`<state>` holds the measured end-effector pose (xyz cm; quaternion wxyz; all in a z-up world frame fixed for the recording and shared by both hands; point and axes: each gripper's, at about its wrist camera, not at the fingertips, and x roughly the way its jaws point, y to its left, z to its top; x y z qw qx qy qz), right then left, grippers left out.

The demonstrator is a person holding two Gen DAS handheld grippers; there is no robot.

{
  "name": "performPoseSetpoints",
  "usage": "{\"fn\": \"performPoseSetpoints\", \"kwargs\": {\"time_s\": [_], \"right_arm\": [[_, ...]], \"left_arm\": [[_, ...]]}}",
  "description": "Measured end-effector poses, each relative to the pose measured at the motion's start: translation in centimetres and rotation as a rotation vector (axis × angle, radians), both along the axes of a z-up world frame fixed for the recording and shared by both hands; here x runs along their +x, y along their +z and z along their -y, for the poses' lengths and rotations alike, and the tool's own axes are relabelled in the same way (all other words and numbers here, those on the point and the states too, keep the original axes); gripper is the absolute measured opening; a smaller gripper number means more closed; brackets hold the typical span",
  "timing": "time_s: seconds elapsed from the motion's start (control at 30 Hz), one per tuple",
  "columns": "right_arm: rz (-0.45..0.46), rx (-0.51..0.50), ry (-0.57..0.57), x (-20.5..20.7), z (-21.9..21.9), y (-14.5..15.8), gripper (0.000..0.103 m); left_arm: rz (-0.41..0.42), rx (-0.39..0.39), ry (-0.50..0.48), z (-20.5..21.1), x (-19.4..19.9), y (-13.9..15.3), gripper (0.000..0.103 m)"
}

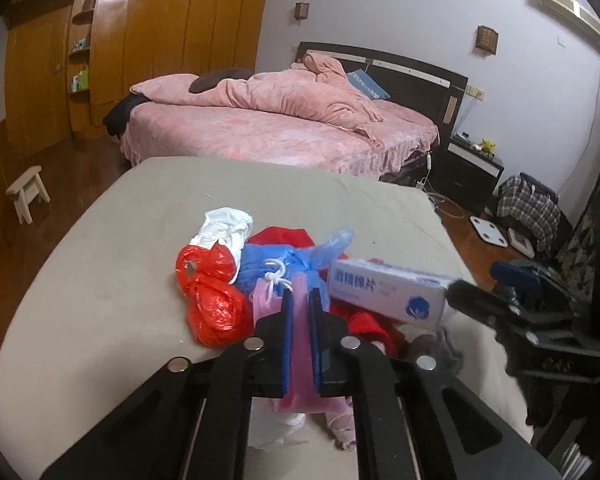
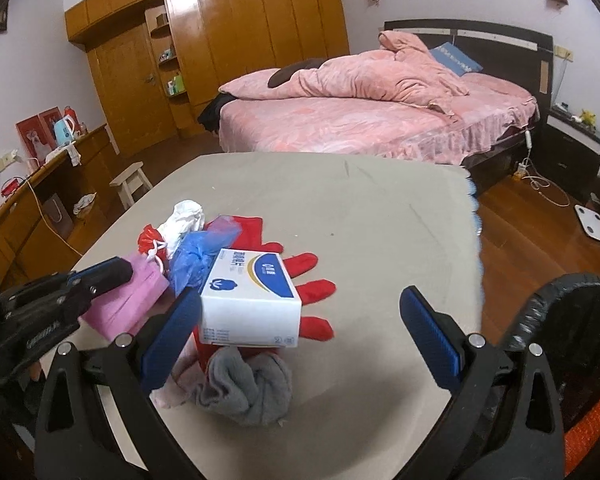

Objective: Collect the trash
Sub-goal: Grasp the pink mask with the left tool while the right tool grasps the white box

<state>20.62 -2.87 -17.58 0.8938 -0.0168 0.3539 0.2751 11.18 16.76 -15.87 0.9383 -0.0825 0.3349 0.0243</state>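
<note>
Trash sits in one heap on the beige-covered table [image 2: 340, 208]. Pink face mask [image 2: 128, 300], flat, white ear loops knotted, at the heap's left edge. Crumpled red plastic bag [image 1: 212, 296] and white crumpled bag [image 1: 224, 230] behind it. Blue plastic bag [image 2: 194, 258], bunched, in the middle. White-and-blue carton [image 2: 250, 300] lies tilted on a red glove [image 2: 312, 292], fingers spread to the right. Grey sock [image 2: 246, 390], balled, nearest the table's front edge, touching the carton's underside.
</note>
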Motion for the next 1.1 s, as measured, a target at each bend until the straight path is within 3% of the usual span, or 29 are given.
{"fn": "performPoseSetpoints", "kwargs": {"time_s": [0.3, 0.37, 0.53, 0.63, 0.73, 0.77, 0.8, 0.83, 0.93, 1.1], "right_arm": [[-0.038, 0.002, 0.061, 0.3, -2.0, -0.2, 0.097], [-0.055, 0.024, 0.062, 0.2, -1.9, 0.2, 0.097], [-0.045, 0.038, 0.054, -0.3, -1.8, 1.1, 0.097], [-0.052, 0.01, 0.056, -0.1, -2.4, 0.6, 0.097], [-0.073, 0.005, 0.045, 0.1, -2.7, -0.2, 0.097], [-0.08, 0.003, 0.044, 0.2, -2.9, -0.5, 0.097], [-0.082, 0.0, 0.045, 0.2, -3.0, -0.7, 0.097], [-0.082, -0.002, 0.047, 0.1, -3.2, -0.8, 0.097], [-0.087, -0.013, 0.06, 0.0, -3.8, -1.1, 0.097], [-0.117, -0.032, 0.054, 0.5, -4.7, -2.0, 0.094]], "left_arm": [[-0.016, -0.011, 0.044, -1.4, -0.5, -0.9, 0.009], [-0.015, -0.018, 0.049, -1.7, -0.7, -0.9, 0.014], [-0.01, -0.036, 0.051, -2.4, -1.4, -0.7, 0.045], [-0.018, -0.05, 0.039, -2.4, -1.5, -1.0, 0.048], [-0.038, -0.05, 0.03, -2.5, -1.4, -1.6, 0.044], [-0.04, -0.047, 0.027, -2.5, -1.4, -1.7, 0.036], [-0.046, -0.041, 0.021, -2.5, -1.4, -1.9, 0.022], [-0.05, -0.04, 0.016, -2.6, -1.4, -2.0, 0.017], [-0.039, -0.053, 0.009, -2.9, -1.8, -2.0, 0.009], [-0.018, -0.052, 0.024, -3.7, -2.2, -1.5, 0.008]]}}
